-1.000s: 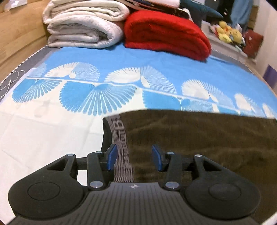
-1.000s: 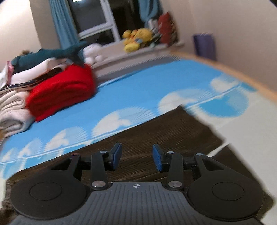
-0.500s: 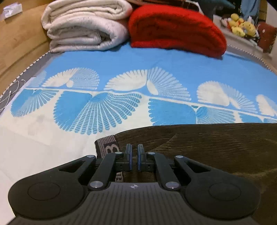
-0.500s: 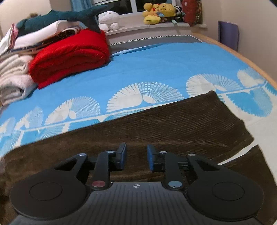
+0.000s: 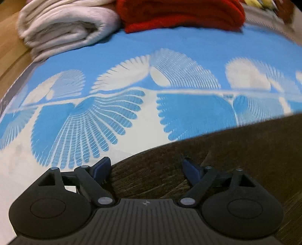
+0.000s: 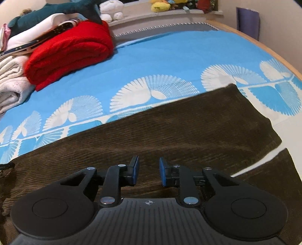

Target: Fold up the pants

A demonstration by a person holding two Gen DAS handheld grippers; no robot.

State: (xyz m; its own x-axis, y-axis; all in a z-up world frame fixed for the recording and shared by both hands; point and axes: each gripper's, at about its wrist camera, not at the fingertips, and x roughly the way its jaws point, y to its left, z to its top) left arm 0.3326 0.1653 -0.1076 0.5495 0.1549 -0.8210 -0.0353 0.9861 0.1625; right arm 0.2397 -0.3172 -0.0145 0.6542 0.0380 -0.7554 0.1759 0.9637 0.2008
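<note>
Dark brown corduroy pants (image 6: pixel 169 130) lie flat across a blue and white bedspread (image 6: pixel 169 56), legs running to the right. In the left wrist view the pants (image 5: pixel 236 150) fill the lower right. My left gripper (image 5: pixel 146 166) is wide open and empty, low over the pants' left end. My right gripper (image 6: pixel 148 172) is open with a narrower gap, empty, low over the middle of the pants. A second leg (image 6: pixel 273 179) shows at the lower right, apart from the upper one.
A folded red blanket (image 6: pixel 71 50) and white quilts (image 5: pixel 62 28) are stacked at the far side of the bed. Plush toys (image 6: pixel 111 9) sit on the sill behind. A wooden bed frame (image 5: pixel 11 47) runs along the left.
My left gripper, shut at the waistband half a second ago, has opened wide and let go. The waistband is out of sight. My right gripper holds about the same narrowed gap.
</note>
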